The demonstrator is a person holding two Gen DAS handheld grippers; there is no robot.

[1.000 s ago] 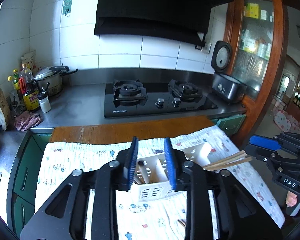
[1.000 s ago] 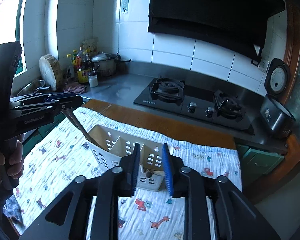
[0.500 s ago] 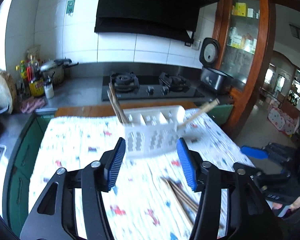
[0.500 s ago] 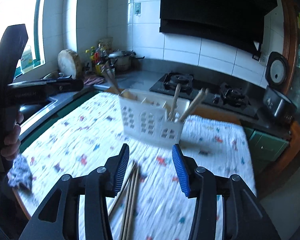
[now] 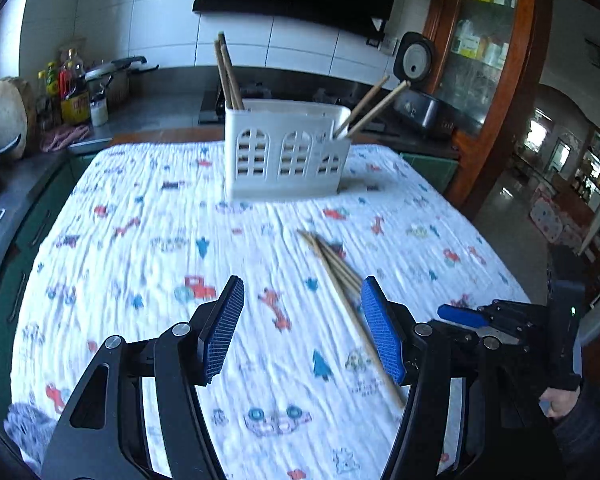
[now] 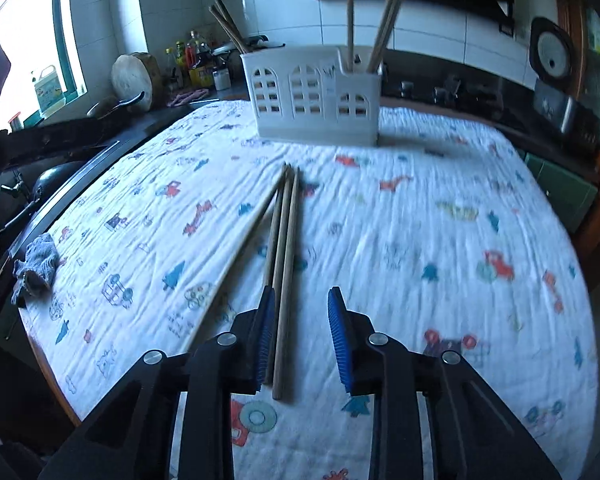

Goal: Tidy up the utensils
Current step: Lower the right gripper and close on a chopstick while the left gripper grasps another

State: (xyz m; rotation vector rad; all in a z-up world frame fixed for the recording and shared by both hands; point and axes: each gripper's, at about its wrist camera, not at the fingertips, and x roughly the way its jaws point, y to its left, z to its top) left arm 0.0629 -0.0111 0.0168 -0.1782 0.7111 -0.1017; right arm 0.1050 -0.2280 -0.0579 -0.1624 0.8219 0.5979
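A bench (image 5: 120,248) under a white cloth (image 6: 440,240) printed with small cartoon vehicles stands in a kitchen, with a stove counter, bottles (image 5: 70,92) and a rice cooker (image 5: 416,92) behind it. A white slotted caddy (image 5: 286,152) stands upright near the bench's far edge, with chopsticks leaning out of its left and right ends. More loose chopsticks (image 6: 284,248) lie together on the cloth, between the caddy and the grippers. A grey rag (image 6: 36,266) sits at the bench's left edge. The left gripper (image 5: 302,328) hovers with its jaws wide apart, empty. The right gripper (image 6: 300,338) is spread too, with the near ends of the loose chopsticks lying between its blue pads (image 6: 338,340), close to the left one.
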